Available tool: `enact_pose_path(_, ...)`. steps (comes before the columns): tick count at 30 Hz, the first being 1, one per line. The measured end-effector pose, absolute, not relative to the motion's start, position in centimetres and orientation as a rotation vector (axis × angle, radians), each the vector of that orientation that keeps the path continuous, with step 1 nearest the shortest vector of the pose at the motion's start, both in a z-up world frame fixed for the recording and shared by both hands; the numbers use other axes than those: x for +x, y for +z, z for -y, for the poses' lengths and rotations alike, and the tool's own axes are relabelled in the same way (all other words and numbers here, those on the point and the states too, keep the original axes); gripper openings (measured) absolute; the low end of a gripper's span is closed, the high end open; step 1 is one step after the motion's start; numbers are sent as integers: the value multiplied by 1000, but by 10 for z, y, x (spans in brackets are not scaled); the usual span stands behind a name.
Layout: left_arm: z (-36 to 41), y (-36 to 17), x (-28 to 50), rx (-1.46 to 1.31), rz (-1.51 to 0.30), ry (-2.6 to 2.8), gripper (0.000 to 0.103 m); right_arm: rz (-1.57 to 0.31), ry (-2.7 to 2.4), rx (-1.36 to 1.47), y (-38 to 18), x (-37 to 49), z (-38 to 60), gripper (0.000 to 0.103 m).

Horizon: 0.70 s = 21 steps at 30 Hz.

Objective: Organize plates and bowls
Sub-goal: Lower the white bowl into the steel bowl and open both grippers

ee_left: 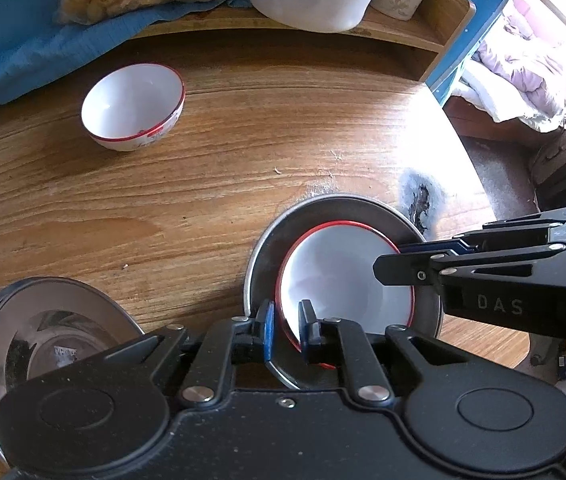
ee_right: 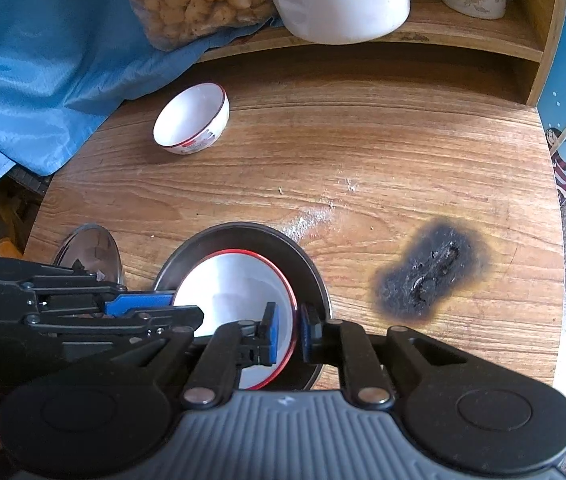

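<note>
Low in both frames, a red-rimmed bowl (ee_left: 343,276) sits inside a metal plate (ee_left: 261,264). Each claw, left (ee_left: 285,330) and right (ee_right: 289,332), straddles its rim with a thin gap showing, seemingly letting go. Next probably comes the second bowl (ee_left: 133,106), upper left. Only the right view shows the burn mark (ee_right: 429,276) whole.

A blue cloth (ee_right: 39,68), a bag of snacks (ee_right: 195,0) and a white jug (ee_right: 343,0) sit behind the scorched wooden table (ee_right: 363,152).
</note>
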State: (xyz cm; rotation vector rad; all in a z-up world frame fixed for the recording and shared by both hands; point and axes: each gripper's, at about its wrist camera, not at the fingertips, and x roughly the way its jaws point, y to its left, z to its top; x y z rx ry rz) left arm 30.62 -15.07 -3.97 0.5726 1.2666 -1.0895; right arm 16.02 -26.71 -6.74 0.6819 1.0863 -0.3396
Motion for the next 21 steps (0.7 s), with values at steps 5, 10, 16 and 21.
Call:
enact_pose_path(5,149,-29,308,556,-1250,-1095,22,-1088,-349,655,-62,162,265,15)
enact_pose_path(10,146,-16,310,531,-1230,-1103,34,-1085,-369,610,-53,162,261,17)
enact_pose_path(16,140,-5,317,517,-1196,-1059,55,-1042,-394,585,-39,159,258,22)
enact_pose_path(21,137,-3,330,528,-1162,-997,72,-1003,-422,573,-32,159,257,39)
